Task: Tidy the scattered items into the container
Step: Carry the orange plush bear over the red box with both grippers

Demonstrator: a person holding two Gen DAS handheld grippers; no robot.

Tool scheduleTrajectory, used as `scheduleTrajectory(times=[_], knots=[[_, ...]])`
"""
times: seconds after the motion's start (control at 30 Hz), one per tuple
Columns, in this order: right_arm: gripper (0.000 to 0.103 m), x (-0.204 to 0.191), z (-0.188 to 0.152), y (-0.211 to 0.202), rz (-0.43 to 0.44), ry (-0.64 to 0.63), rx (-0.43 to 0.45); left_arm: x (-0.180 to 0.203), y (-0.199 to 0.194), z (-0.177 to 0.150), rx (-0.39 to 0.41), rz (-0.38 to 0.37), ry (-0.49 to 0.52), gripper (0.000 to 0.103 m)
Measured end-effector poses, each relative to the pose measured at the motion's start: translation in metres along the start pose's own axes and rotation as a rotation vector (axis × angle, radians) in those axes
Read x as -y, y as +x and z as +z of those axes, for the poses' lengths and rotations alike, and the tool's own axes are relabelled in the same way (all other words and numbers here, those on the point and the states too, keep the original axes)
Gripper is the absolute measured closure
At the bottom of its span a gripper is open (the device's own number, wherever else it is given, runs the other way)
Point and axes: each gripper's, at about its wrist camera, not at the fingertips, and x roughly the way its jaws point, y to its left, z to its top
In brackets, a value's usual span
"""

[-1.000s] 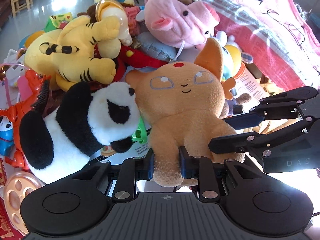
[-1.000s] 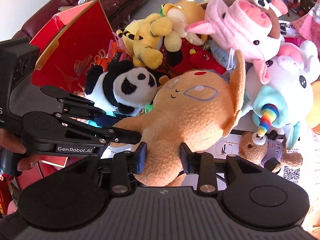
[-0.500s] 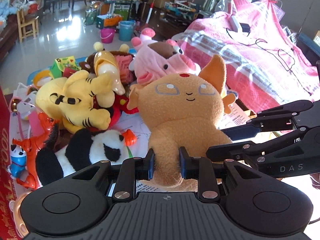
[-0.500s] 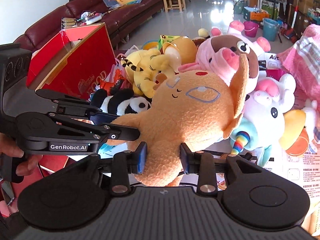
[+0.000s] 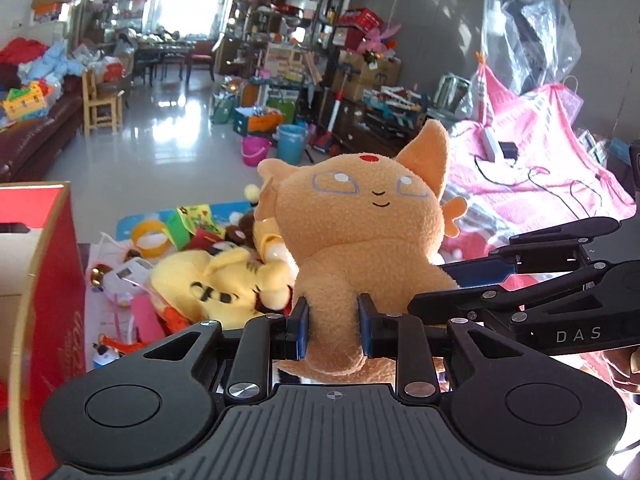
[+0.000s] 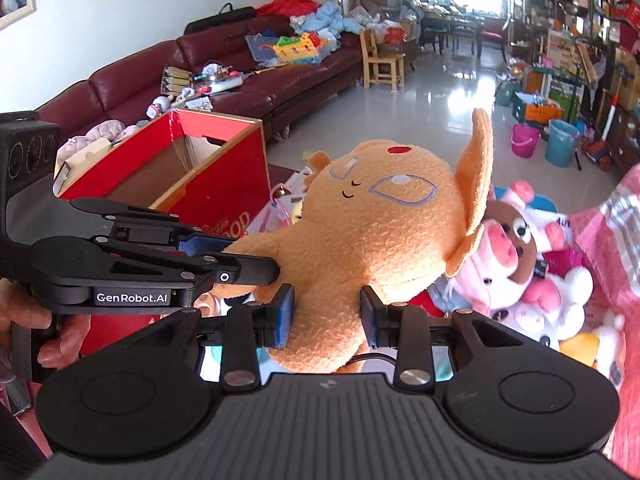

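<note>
An orange plush cat with a red spot on its forehead hangs in the air, above the toy pile. My left gripper is shut on one of its lower limbs, blue pads pressed into the fur on both sides. My right gripper is shut on another limb of the same orange plush cat. Each gripper shows in the other's view, side on against the plush. The container, a red cardboard box with its top open, stands to the left of the plush; its red wall fills the left wrist view's left edge.
Below lie a yellow tiger plush, small plastic toys, a pink pig plush and a white unicorn plush. A pink cloth covers the right side. A dark red sofa runs behind the box.
Both grippers have risen with the orange plush cat, lifting it off the pile. The panda plush has dropped out of sight, and the red box and the room behind have come into view.
</note>
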Motion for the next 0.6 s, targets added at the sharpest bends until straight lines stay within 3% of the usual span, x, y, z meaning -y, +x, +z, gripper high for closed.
scheduleTrajectory(times=[0.23, 0.4, 0.6], knots=[[0.064, -0.061, 0.054, 0.032, 0.114, -0.164, 0.06, -0.053, -0.061, 0.016, 0.087, 0.175, -0.056, 0.081], [0.064, -0.124, 0.091, 0.069, 0.234, -0.26, 0.079, -0.102, -0.111, 0.017, 0.13, 0.337, -0.116, 0.081], [0.064, -0.197, 0.121, 0.104, 0.349, -0.355, 0.094, -0.158, -0.156, 0.015, 0.153, 0.478, -0.206, 0.081]])
